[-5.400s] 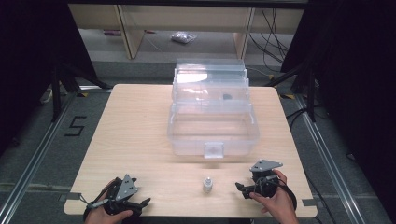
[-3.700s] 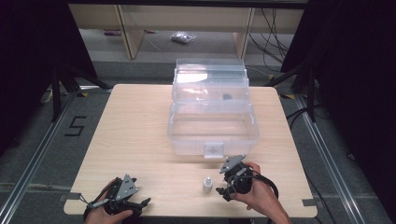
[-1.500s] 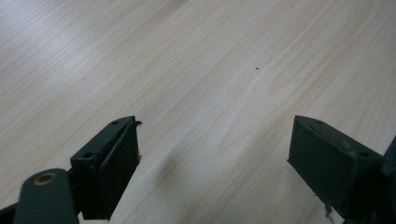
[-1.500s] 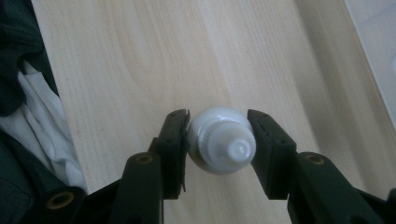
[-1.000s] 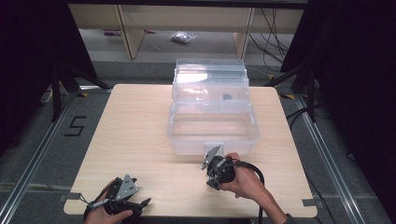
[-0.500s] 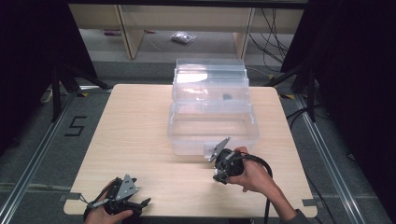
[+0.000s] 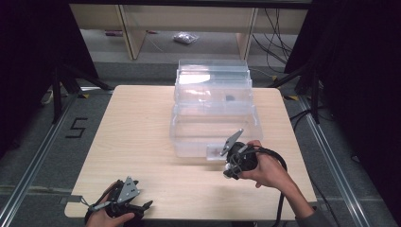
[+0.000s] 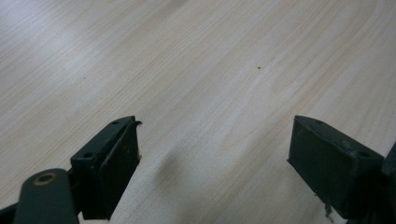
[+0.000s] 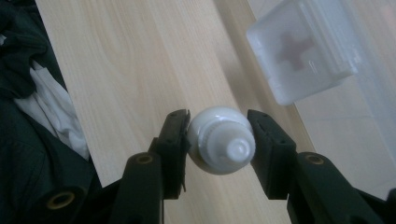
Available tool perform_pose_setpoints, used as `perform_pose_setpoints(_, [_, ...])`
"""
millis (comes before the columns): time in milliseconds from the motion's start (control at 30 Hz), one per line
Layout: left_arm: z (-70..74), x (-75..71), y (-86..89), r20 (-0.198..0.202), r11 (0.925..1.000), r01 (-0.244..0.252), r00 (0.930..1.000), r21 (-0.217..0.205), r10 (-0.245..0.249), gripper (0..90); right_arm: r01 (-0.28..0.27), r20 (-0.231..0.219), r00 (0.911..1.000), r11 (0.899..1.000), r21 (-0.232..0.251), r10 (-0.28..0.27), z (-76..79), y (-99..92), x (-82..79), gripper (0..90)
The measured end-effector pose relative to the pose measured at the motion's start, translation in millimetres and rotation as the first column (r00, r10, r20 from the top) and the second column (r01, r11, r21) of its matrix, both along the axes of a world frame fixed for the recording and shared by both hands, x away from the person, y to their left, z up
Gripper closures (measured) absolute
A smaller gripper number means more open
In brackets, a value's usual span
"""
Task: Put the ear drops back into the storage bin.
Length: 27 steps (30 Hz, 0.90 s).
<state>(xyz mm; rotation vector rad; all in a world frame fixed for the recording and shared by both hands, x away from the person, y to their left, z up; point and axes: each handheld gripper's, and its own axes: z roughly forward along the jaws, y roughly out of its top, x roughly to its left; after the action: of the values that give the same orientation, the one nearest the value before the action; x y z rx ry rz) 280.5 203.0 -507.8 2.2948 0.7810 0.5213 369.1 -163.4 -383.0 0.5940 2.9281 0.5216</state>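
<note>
A small white bottle (image 9: 223, 145) with a ribbed cap sits between the two black jaws of my right gripper (image 9: 219, 136), cap end toward the camera, and the pads press on its sides. In the high view the right gripper (image 7: 230, 170) hangs above the table just in front of the clear plastic box (image 7: 213, 113), near its front latch (image 7: 213, 152). That latch (image 9: 303, 51) bears a faint red cross. My left gripper (image 7: 142, 206) rests at the table's front left corner. Its jaws (image 8: 215, 154) stand wide open over bare wood.
The wooden table (image 7: 137, 127) stretches left of the box. The clear box stands open with its lid raised at the back. A person's dark sleeve and white cloth (image 9: 42, 107) lie at the left of the right gripper view. Cables trail off the table's right side.
The right gripper has risen with the white bottle and moved right and away, toward the box's front latch. The left gripper has stayed put.
</note>
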Motion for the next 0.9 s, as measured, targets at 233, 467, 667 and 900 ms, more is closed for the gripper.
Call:
perform_pose_setpoints(233, [0.7,-1.0,0.1,0.0,1.0,0.001,1.0,-0.009,-0.001,15.7,0.014,-0.001,0.9999,1.0,0.005,-0.014,10.6,-4.6,3.6,60.2])
perform_pose_setpoints(467, [0.6,-1.1,-0.3,0.0,0.9999,-0.001,1.0,-0.011,0.001,15.7,0.024,0.007,0.9997,1.0,0.008,-0.025,23.9,-11.6,10.1,60.2])
perform_pose_setpoints(667, [0.3,-0.5,-0.3,0.0,1.0,-0.001,1.0,-0.007,0.001,15.7,0.051,0.009,0.9987,0.999,0.0,-0.051,33.5,-15.6,16.6,60.3])
perform_pose_setpoints(900, [0.7,-1.1,-0.3,0.001,1.0,0.001,1.0,-0.009,-0.001,15.7,0.058,0.014,0.9982,0.998,-0.003,-0.058,39.4,-19.6,25.5,60.3])
